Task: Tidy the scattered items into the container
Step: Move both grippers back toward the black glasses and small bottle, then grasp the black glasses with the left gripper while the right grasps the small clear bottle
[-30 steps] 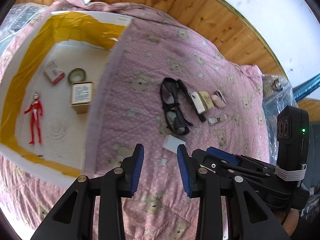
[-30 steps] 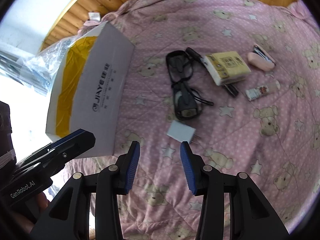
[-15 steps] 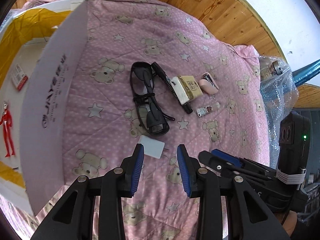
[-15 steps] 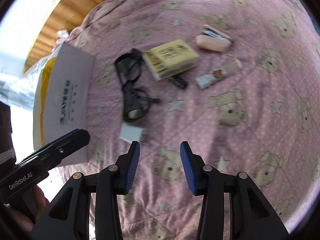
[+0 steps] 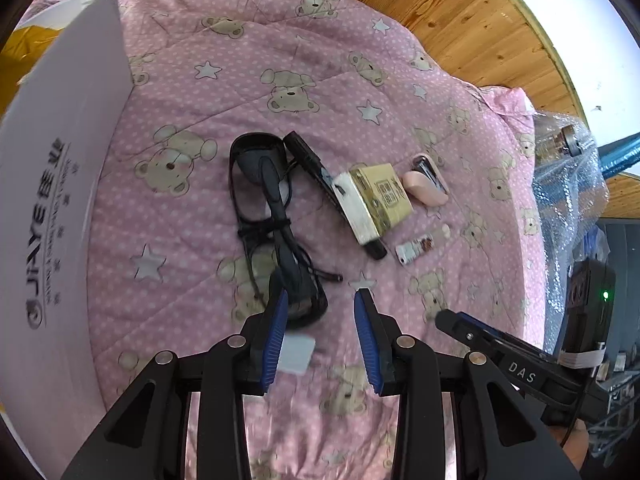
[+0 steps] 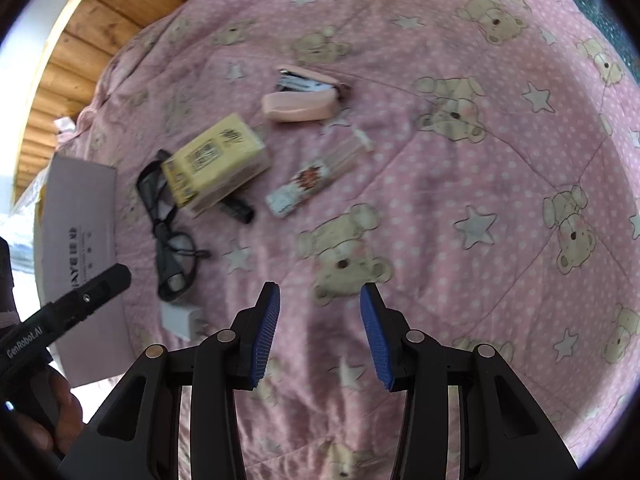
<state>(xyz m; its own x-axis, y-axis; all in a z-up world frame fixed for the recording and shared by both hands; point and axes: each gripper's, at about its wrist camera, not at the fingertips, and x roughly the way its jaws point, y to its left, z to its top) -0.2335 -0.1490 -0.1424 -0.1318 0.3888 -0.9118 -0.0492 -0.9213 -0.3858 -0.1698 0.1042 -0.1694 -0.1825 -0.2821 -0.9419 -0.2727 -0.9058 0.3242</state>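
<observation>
**Both grippers empty above the quilt**

The left gripper (image 5: 320, 334) has its fingers spread and holds nothing. It hangs over a pink bear-and-star quilt (image 5: 320, 80), with a small white charger (image 5: 297, 353) just beside the left finger, partly hidden by it. Beyond the tips lie black glasses (image 5: 272, 220), their nearer lens close to that finger. Farther out, a black pen (image 5: 316, 168) runs under a yellow tissue pack (image 5: 380, 200). A pink stapler (image 5: 426, 186) sits just right of the pack, and a small printed tube (image 5: 422, 245) lies near both. The white box (image 5: 60, 208), the container, stands along the left edge of the quilt, well apart from the scattered things.

The right gripper (image 6: 318, 330) also has its fingers spread and empty, above bare quilt. In its view the tube is the nearest item ahead, with the charger off to the left.
</observation>
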